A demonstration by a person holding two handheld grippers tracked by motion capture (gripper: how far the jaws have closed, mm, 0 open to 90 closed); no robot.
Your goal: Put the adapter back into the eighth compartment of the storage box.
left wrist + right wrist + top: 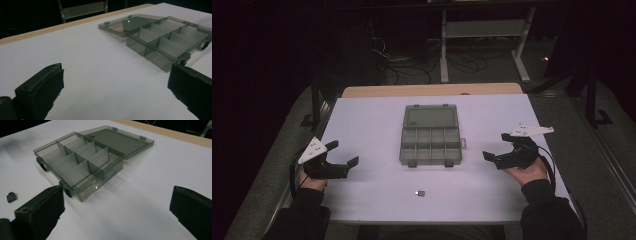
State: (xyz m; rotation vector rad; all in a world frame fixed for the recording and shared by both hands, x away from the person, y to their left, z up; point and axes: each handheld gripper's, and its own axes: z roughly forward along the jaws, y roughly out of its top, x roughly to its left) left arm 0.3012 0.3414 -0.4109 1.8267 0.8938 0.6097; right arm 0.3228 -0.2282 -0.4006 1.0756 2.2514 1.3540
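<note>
A smoky, see-through compartment box (pixel 431 139) sits in the middle of the white table (pixel 372 120), its lid (pixel 430 117) flung flat open toward twelve o'clock and touching the tabletop. The tray part is split by thin dividers into two rows of small cells, and from where I stand they all look bare. A small dark part (pixel 420 193) lies on the table at six o'clock from the box, well apart from it and nearer the person's edge.

The left gripper (pixel 343 153) rests low over the table at about eight o'clock from the box, well clear of it, its jaws spread wide with only bare tabletop between them. Its own view looks across the white surface to the box (pixel 160 37), which lies off at two o'clock.

The right gripper (pixel 495 146) is at about four o'clock from the box, held in the person's hand, jaws also spread wide and gripping nothing. In its own view the box (pixel 80 165) lies at about eleven o'clock, one front latch just beside the left-hand jaw though apart from it, and the small dark part (pixel 11 196) shows at nine o'clock.
</note>
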